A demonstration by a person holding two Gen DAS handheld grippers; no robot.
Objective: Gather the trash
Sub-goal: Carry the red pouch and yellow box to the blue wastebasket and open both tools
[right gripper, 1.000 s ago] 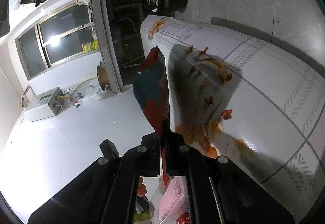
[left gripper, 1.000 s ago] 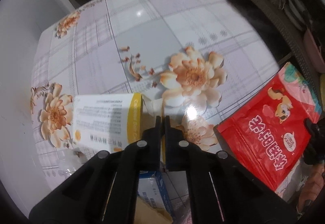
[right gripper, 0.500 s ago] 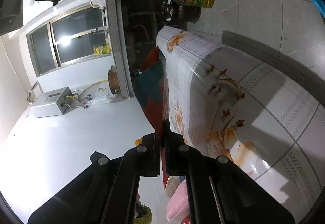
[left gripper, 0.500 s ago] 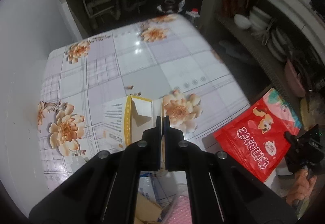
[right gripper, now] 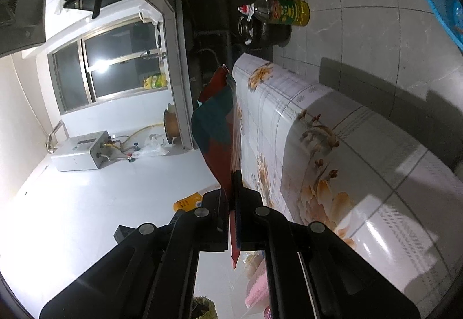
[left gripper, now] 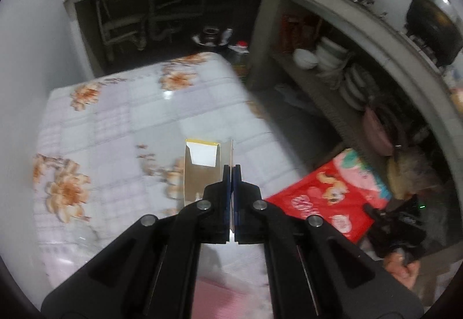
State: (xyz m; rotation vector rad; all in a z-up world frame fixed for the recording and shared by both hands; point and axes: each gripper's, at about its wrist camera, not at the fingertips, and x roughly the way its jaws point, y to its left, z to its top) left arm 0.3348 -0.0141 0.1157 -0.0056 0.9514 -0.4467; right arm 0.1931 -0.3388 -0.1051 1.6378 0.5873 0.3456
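Both grippers carrying trash clear of the flowered table.

The left gripper (left gripper: 231,174) is clamping a flap of the opened carton (left gripper: 202,171), which is hanging above the table (left gripper: 115,122) with its open end facing the camera. The right gripper (right gripper: 233,183) is pinching the lower edge of the red snack bag (right gripper: 215,122), held edge-on just beside the table's side; in the left view the bag (left gripper: 327,197) is showing off the table's corner. Judgement: the carton is hanging by one thin flap, so keeping the jaws tight and swinging slowly should prevent tearing. No bin is showing; something pink (left gripper: 225,298) below is too blurred to identify.
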